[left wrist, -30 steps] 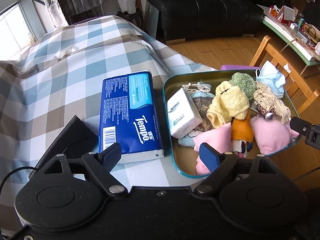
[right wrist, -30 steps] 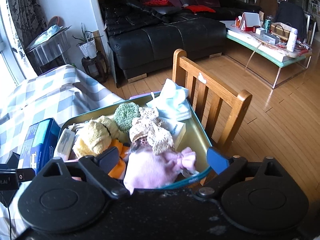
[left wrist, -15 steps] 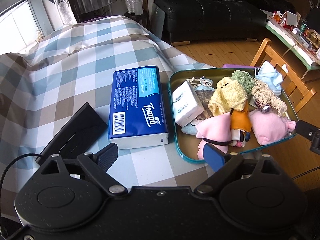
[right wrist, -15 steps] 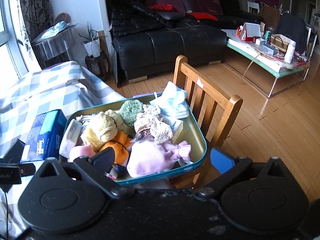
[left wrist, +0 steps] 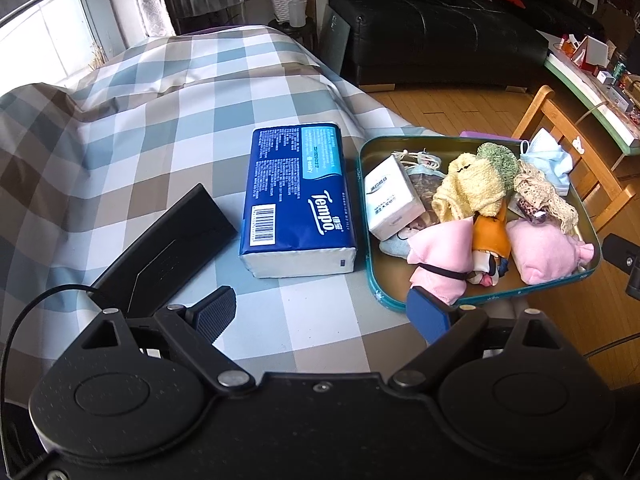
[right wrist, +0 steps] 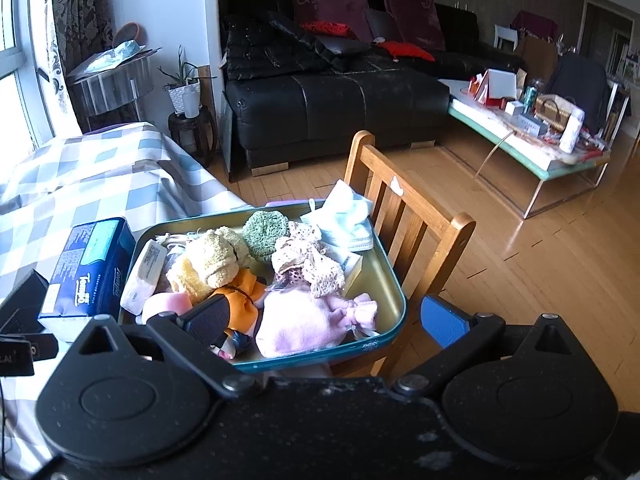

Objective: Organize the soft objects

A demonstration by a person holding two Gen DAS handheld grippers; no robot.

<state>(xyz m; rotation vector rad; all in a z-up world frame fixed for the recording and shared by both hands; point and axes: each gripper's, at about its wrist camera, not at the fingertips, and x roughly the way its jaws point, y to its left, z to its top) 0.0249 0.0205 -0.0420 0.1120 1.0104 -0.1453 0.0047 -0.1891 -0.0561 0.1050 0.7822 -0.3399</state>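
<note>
Both grippers empty, jaws spread wide, nothing between them. Left gripper (left wrist: 320,314) hangs over the checked tablecloth (left wrist: 160,128), near the front edge; right gripper (right wrist: 328,316) sits at the near rim of the tray (right wrist: 394,280). Soft stuff is piled in that green-rimmed tray: pink pouch (right wrist: 304,320) at the near corner, orange cloth (right wrist: 244,292), yellow knit (right wrist: 212,260), green scrubber (right wrist: 266,232), lace piece (right wrist: 308,260), face mask (right wrist: 346,218) at the far rim. Only soft item outside the tray is the blue tissue pack (left wrist: 298,196), lying just beside the tray's left wall, long axis running away from the left gripper, short end facing it. It lies straight ahead of the left gripper, slightly left of its centre line, so left hand is the nearer one; probably a grip across the narrow width. A black case (left wrist: 164,248) lies left of the pack, close by.
</note>
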